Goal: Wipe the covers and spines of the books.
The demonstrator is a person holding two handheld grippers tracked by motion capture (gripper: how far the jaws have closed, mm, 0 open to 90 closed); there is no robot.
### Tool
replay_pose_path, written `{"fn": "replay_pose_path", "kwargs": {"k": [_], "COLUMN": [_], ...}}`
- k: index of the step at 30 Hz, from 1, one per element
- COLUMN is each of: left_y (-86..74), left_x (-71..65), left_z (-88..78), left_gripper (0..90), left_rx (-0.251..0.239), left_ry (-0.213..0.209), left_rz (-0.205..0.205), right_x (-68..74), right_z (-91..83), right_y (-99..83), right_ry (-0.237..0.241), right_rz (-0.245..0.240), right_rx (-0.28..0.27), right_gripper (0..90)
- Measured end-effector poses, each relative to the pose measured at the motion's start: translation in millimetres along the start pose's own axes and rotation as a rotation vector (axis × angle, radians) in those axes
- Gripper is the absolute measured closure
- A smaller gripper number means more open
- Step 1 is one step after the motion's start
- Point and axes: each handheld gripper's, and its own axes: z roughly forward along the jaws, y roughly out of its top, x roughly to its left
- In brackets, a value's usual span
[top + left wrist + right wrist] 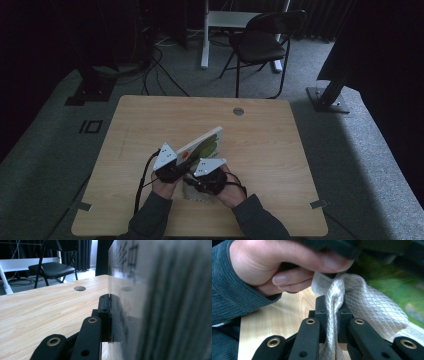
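A thick white book [205, 142] with a green picture on its cover stands tilted up off the wooden table [260, 150]. My left gripper [172, 169] is shut on its near edge. In the left gripper view one black jaw presses flat on the printed cover [155, 302] and the other jaw is hidden behind the book. My right gripper [332, 312] is shut on a fold of white quilted fabric [367, 307], which lies bunched under the hands [192, 192] beside the book. A small printed label [320, 283] hangs on the fabric.
A round cable hole [238, 111] sits near the table's far edge. A black folding chair [262, 42] and a white desk leg [205, 35] stand on the carpet beyond. The hand holding the left gripper [274, 267] is close above the right gripper's jaws.
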Motion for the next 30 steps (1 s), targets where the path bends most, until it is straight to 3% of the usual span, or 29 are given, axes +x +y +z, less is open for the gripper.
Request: {"fn": "replay_pose_path", "kwargs": {"k": [10, 30], "left_y": [5.9, 8.9], "left_x": [2.7, 5.2], "left_z": [-3.1, -12.8], "left_gripper": [78.0, 78.0], "left_rx": [-0.014, -0.016], "left_ry": [0.005, 0.005], "left_rz": [0.014, 0.039], "right_x": [0.0, -31.5], "right_z": [1.7, -35.1], "right_y": [-3.4, -20.3], "right_ry": [-0.002, -0.135], "right_rz": [-0.002, 0.089], "right_rx": [0.020, -0.026], "right_gripper": [83.6, 83.6]}}
